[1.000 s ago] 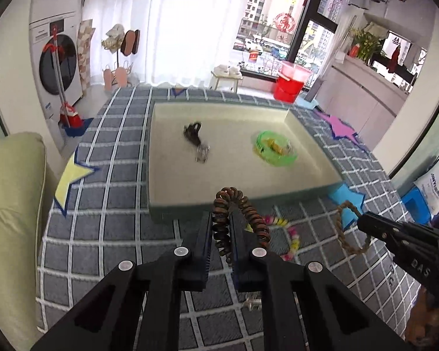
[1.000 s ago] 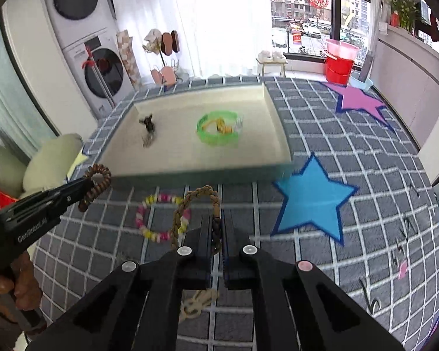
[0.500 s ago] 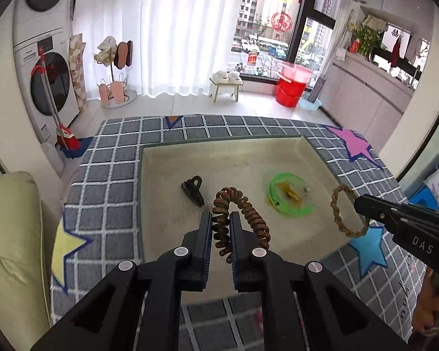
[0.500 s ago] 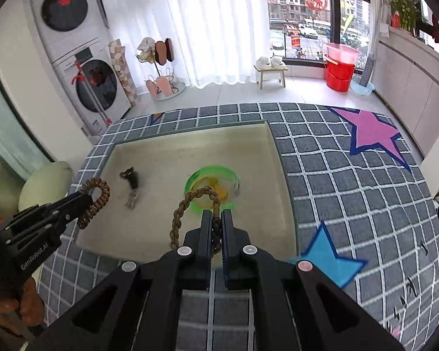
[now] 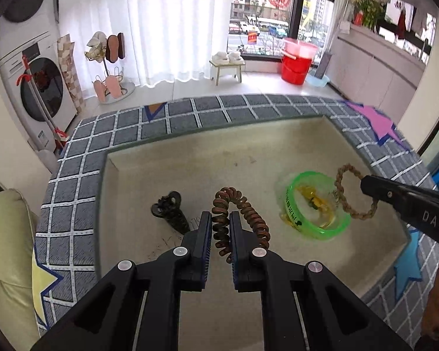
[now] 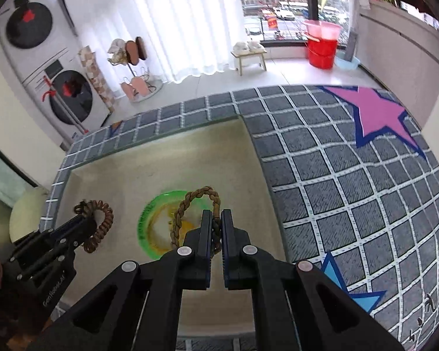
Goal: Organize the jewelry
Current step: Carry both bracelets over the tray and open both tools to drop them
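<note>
My left gripper (image 5: 220, 219) is shut on a brown coiled hair tie (image 5: 239, 204), which hangs over the beige tray (image 5: 248, 152). In the right wrist view that same coil (image 6: 101, 228) sits in the left gripper (image 6: 85, 220) at the left. My right gripper (image 6: 216, 219) is shut on a tan braided bracelet (image 6: 190, 204), held right above a green bangle (image 6: 149, 222) that lies in the tray. From the left wrist the braided bracelet (image 5: 348, 193) dangles at the right gripper (image 5: 365, 182) tip beside the green bangle (image 5: 313, 207). A black hair clip (image 5: 169, 207) lies in the tray.
The tray's raised rim (image 6: 257, 146) stands on a grey checked mat (image 6: 336, 175) with a pink star (image 6: 377, 114) and a blue star (image 6: 351, 289). A cream cushion (image 5: 5, 257) lies left. Washing machines, a shoe rack and a red bucket (image 5: 297, 61) stand far behind.
Both grippers have moved forward from the mat in front of the tray to above its inside, each still holding its piece. The beaded bracelet on the mat has dropped out of view.
</note>
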`<state>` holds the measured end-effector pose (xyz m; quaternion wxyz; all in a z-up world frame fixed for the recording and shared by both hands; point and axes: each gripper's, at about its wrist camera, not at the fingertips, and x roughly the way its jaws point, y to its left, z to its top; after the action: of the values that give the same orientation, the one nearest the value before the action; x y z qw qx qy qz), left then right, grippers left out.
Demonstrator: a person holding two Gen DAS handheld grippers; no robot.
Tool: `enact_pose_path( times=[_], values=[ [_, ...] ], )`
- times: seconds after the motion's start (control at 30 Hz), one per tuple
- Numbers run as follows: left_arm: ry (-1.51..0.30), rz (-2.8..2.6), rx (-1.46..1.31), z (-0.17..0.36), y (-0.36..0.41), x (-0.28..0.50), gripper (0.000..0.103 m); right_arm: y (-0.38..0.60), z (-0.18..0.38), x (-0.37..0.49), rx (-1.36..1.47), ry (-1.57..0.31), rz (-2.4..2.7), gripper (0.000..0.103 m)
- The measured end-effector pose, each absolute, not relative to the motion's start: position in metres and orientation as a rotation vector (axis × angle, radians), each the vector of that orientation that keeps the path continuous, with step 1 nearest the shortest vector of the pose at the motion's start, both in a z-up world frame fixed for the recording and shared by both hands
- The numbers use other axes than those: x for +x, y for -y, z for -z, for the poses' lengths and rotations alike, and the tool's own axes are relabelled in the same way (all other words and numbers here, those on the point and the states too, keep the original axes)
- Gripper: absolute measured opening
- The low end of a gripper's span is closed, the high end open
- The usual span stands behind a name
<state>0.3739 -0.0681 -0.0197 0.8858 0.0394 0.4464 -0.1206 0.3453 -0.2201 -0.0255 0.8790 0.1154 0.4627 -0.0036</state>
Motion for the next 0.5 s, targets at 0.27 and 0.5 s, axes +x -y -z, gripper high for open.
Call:
enact_pose_path(
  times=[0.27,0.5],
  values=[
    [-0.937,0.24,0.141,0.028,0.078,0.371,0.026,0.225,0.038,0.347,0.247,-0.991,0.012,0.007],
    [-0.928,0.207,0.166,0.027,0.079,0.366,0.026,0.225,0.043,0.346,0.273,-1.015,-0.006,0.008]
  ],
)
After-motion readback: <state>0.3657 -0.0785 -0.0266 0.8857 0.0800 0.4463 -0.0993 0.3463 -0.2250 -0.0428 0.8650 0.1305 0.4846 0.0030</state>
